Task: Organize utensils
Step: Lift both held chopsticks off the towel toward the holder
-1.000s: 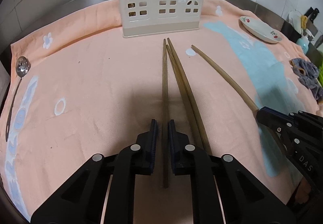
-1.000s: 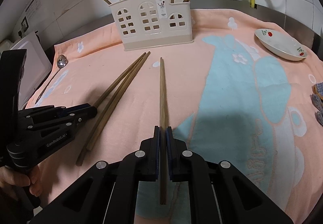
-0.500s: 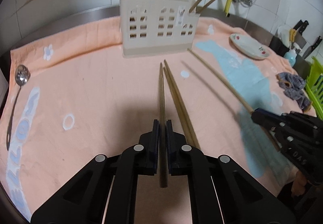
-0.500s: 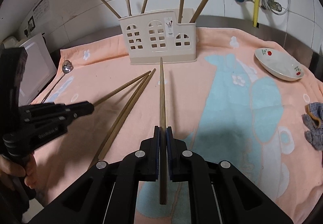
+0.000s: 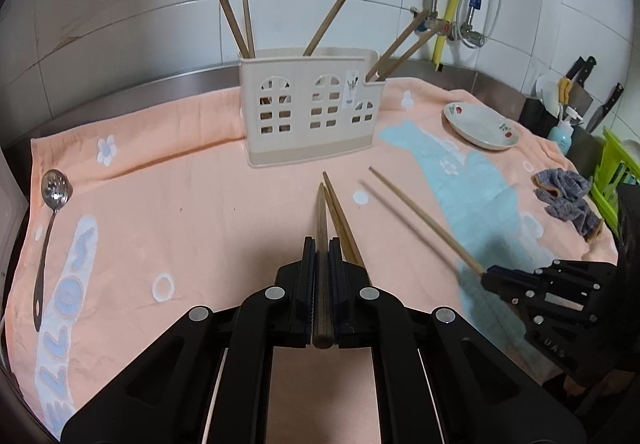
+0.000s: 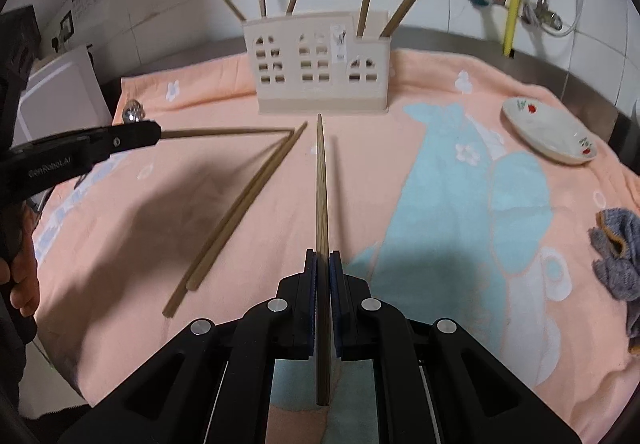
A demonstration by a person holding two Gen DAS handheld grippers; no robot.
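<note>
Both claws had lifted off the towel-covered bench: the left claw (image 5: 320, 264) clamped a dark chopstick (image 5: 321, 220), the right claw (image 6: 323, 276) a paler chopstick (image 6: 321, 184), both aimed toward the utensil holder (image 5: 310, 104) at the bench's far edge, probably for insertion.

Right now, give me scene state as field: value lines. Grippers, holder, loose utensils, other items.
left gripper: shut on a dark chopstick, lifted, tip toward holder
right gripper: shut on a light chopstick, lifted, tip toward holder
utensil holder: upright at back of towel, five chopsticks already standing in it
loose chopsticks: two, side by side on towel
slotted spoon: flat at towel's left edge
dish: right of holder
grey cloth: right edge of towel
</note>
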